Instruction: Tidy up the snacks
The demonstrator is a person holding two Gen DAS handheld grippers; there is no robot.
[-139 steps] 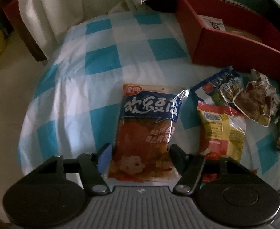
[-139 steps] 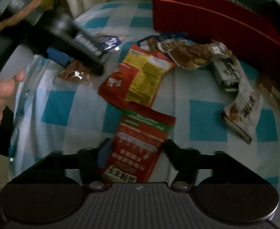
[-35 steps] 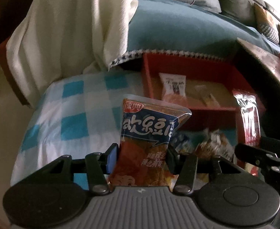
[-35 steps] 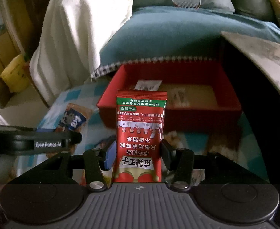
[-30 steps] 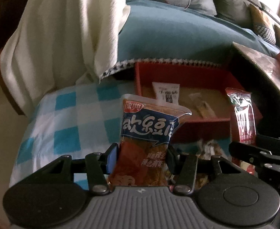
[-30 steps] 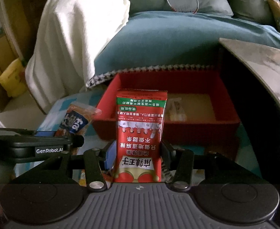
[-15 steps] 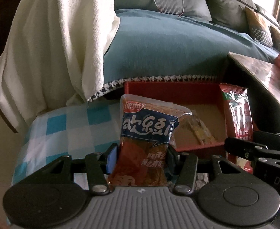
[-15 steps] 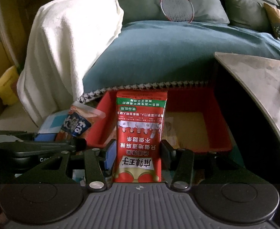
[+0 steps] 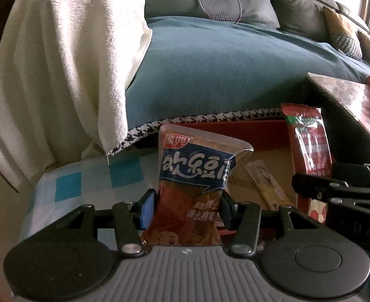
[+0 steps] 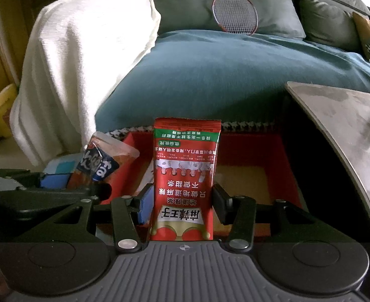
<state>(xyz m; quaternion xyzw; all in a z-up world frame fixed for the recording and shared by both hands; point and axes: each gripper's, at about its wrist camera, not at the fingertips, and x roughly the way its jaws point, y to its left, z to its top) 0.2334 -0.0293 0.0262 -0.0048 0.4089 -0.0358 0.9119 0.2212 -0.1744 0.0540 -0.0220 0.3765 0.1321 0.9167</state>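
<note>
My left gripper (image 9: 185, 207) is shut on a blue and orange snack packet (image 9: 193, 173), held upright over the near rim of the red box (image 9: 263, 130). My right gripper (image 10: 181, 205) is shut on a red snack packet with a green band (image 10: 186, 176), also upright in front of the red box (image 10: 283, 151). In the left wrist view the red packet (image 9: 309, 148) and the right gripper's dark finger show at the right. In the right wrist view the blue packet (image 10: 100, 164) shows at the left. A yellowish wrapped snack (image 9: 266, 183) lies on the box floor.
A blue and white checked cloth (image 9: 69, 186) covers the surface at the left. Behind the box are a teal sofa cushion (image 10: 235, 75), a white towel (image 10: 84, 63) and a badminton racket (image 10: 235, 12). A brown tabletop (image 10: 348, 130) juts in at the right.
Both grippers have carried their packets forward toward the red box, which now sits closer and lower in both views. Grips are unchanged.
</note>
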